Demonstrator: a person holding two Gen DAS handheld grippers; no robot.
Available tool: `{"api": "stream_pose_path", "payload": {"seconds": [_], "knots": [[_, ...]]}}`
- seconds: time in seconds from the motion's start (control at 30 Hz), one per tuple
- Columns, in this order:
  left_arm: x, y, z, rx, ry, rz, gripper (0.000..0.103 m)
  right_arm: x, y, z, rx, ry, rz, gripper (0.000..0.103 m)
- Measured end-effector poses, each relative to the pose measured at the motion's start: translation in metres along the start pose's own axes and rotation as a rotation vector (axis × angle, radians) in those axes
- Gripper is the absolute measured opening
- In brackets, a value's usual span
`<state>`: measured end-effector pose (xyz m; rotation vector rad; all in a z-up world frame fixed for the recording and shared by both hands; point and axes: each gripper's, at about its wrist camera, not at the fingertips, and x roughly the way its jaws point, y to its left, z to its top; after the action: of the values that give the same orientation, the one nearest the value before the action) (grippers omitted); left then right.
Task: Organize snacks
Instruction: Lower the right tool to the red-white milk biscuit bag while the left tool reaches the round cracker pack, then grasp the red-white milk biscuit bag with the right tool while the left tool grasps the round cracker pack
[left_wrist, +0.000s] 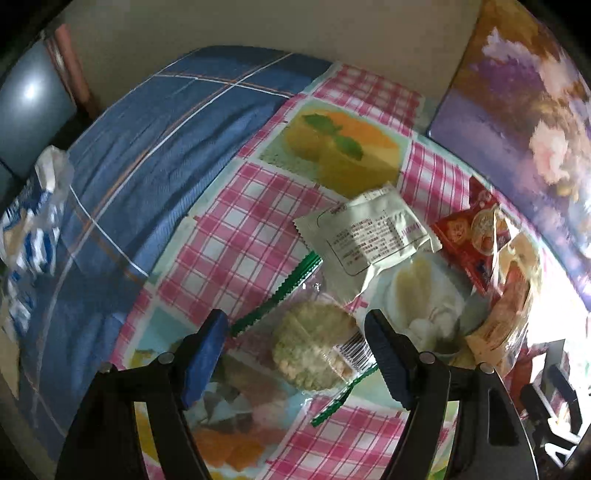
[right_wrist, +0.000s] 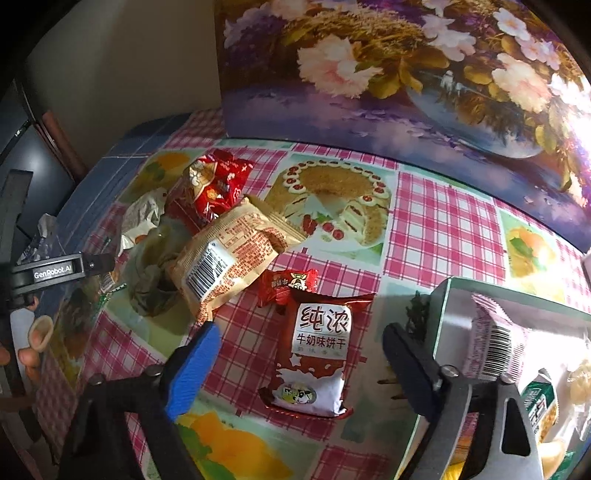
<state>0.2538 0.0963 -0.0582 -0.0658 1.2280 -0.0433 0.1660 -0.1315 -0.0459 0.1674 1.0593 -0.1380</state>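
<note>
In the left wrist view my left gripper (left_wrist: 295, 332) is open, its jaws on either side of a clear packet with green edges holding a round greenish biscuit (left_wrist: 314, 349). Behind it lie a white packet (left_wrist: 369, 238) and a red packet (left_wrist: 476, 236). In the right wrist view my right gripper (right_wrist: 301, 345) is open above a dark red milk-biscuit packet (right_wrist: 314, 354). A small red candy (right_wrist: 288, 284), a tan packet (right_wrist: 229, 258) and a red packet (right_wrist: 214, 184) lie beyond. A box (right_wrist: 441, 317) at the right holds several snacks.
The table has a pink checked cloth with cake pictures (right_wrist: 443, 221) over a blue cloth (left_wrist: 147, 147). A flower-printed panel (right_wrist: 406, 74) stands at the back. A blue-and-white wrapper (left_wrist: 33, 221) lies at the far left. The left gripper's body (right_wrist: 55, 275) shows at the left edge.
</note>
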Motion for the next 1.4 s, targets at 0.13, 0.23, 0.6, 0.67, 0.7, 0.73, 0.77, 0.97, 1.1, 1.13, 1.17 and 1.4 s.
{"api": "stream_pose_path", "payload": {"seconds": [0.13,0.23,0.6,0.67,0.7,0.73,0.77,0.97,1.1,1.13,1.17,1.4], "knots": [[0.000,-0.002,-0.001,-0.003,-0.007,0.004,0.077,0.009,0.002,0.000,0.001,0.020,0.001,0.084],[-0.003,-0.005,-0.006,-0.004,-0.008,0.000,0.077,0.015,0.002,-0.001,0.009,0.034,-0.004,0.074],[-0.005,-0.010,-0.007,-0.016,-0.028,0.044,0.077,0.018,-0.001,-0.004,0.010,0.034,-0.040,0.055],[-0.003,-0.012,-0.006,-0.025,-0.022,0.038,0.077,0.017,-0.001,-0.005,0.009,0.030,-0.047,0.055],[-0.002,-0.012,-0.006,-0.029,-0.017,0.036,0.077,0.017,-0.001,-0.006,0.009,0.029,-0.052,0.055],[0.000,-0.013,-0.005,-0.032,-0.015,0.038,0.077,0.017,-0.001,-0.006,0.006,0.027,-0.056,0.055],[-0.001,-0.013,-0.006,-0.033,-0.014,0.041,0.077,0.017,-0.001,-0.007,0.005,0.025,-0.058,0.055],[0.009,-0.014,-0.005,-0.051,-0.002,0.074,0.080,0.017,0.003,-0.010,-0.023,0.014,-0.088,0.055],[0.010,-0.017,-0.005,-0.035,-0.011,0.105,0.080,0.018,0.002,-0.009,-0.021,0.010,-0.087,0.055],[0.010,-0.018,-0.005,-0.034,-0.012,0.111,0.080,0.017,0.002,-0.009,-0.022,0.009,-0.088,0.055],[0.010,-0.019,-0.005,-0.032,-0.013,0.118,0.080,0.017,0.002,-0.010,-0.024,0.008,-0.091,0.055],[0.012,-0.035,-0.006,-0.005,-0.026,0.138,0.077,0.017,0.005,-0.012,-0.034,0.004,-0.104,0.055]]}}
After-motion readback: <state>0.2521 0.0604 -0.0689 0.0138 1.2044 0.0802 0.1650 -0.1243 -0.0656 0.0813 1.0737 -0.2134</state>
